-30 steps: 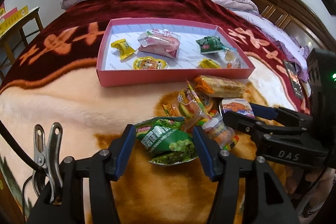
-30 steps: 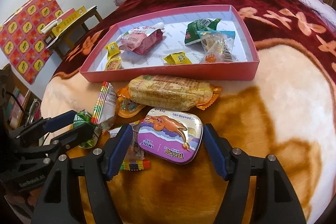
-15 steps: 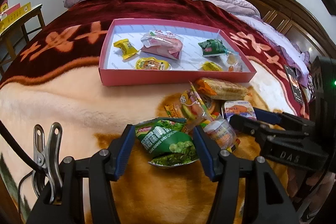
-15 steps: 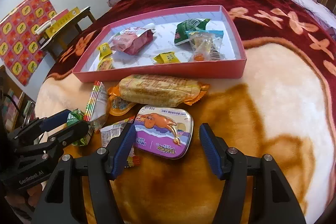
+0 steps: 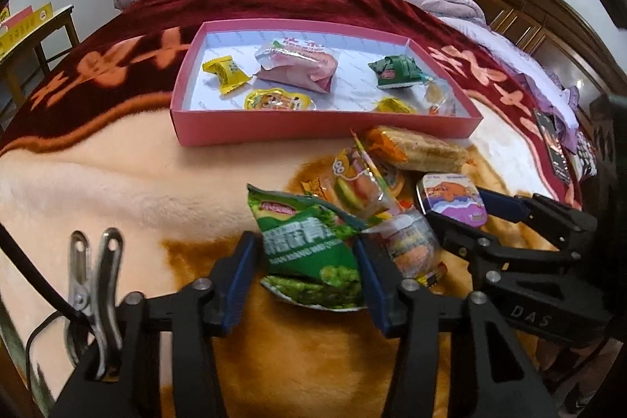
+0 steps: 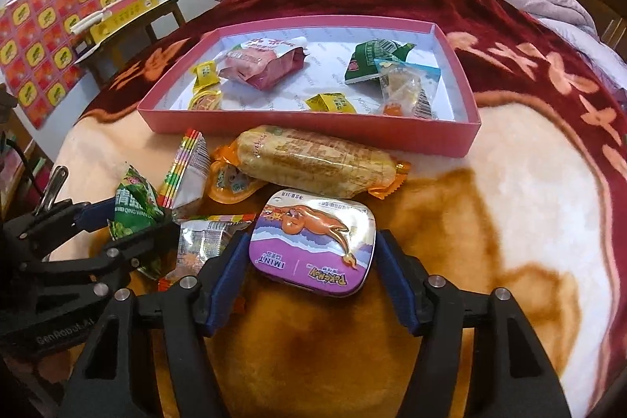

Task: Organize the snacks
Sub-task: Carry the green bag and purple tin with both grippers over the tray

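The left gripper (image 5: 305,261), jaws just closing, is pinching the green pea packet (image 5: 309,245); only the right view is showing the right gripper (image 6: 313,261) pinching the purple mint tin (image 6: 313,245), the pink tray (image 6: 313,134) at twelve o'clock.

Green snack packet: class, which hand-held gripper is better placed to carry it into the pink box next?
Left. The left hand-held gripper has just closed onto the green snack packet; the right hand-held gripper straddles the mint tin.

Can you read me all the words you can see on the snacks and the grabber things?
"IMINT" and "Pokémon": the purple tin, upside down.
"DAS": the right gripper, on its body.
"GenRobot.AI", partly blurred: the left gripper, on its body.
Green pea packet: Chinese characters and blurred Latin letters, unreadable.
Other wrappers: too small.
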The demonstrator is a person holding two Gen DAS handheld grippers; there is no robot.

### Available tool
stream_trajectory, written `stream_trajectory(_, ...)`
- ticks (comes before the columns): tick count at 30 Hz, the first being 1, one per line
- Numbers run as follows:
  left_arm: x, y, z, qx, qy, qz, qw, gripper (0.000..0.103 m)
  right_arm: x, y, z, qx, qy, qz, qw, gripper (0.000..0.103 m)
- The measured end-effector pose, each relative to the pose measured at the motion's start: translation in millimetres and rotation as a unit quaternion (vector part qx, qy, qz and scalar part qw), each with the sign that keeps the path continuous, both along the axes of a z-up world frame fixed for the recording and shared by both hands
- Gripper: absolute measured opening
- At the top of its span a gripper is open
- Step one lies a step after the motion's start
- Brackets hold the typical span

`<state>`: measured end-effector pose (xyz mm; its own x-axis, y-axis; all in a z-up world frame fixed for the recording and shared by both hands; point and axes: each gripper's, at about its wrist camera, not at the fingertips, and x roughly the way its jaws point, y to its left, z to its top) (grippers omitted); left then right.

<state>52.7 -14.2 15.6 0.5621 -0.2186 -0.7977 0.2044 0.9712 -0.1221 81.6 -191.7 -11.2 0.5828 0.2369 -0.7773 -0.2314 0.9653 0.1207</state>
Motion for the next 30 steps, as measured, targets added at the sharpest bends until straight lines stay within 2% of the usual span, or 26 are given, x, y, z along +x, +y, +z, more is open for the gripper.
stream_trajectory(14,-13.8,5.9,21.1,-0.001,-0.026,-0.005,0.9997,0.044,-18.1,-7.7,11.5,0.015,-0.006,0.008,1.000,0.065)
stream_trajectory(30,3.7,9.7,40.1,-0.010,-0.041,-0.005,0.9991,0.044,-13.3,-13.3,37.9,0.021,-0.031,0.010,0.999,0.065)
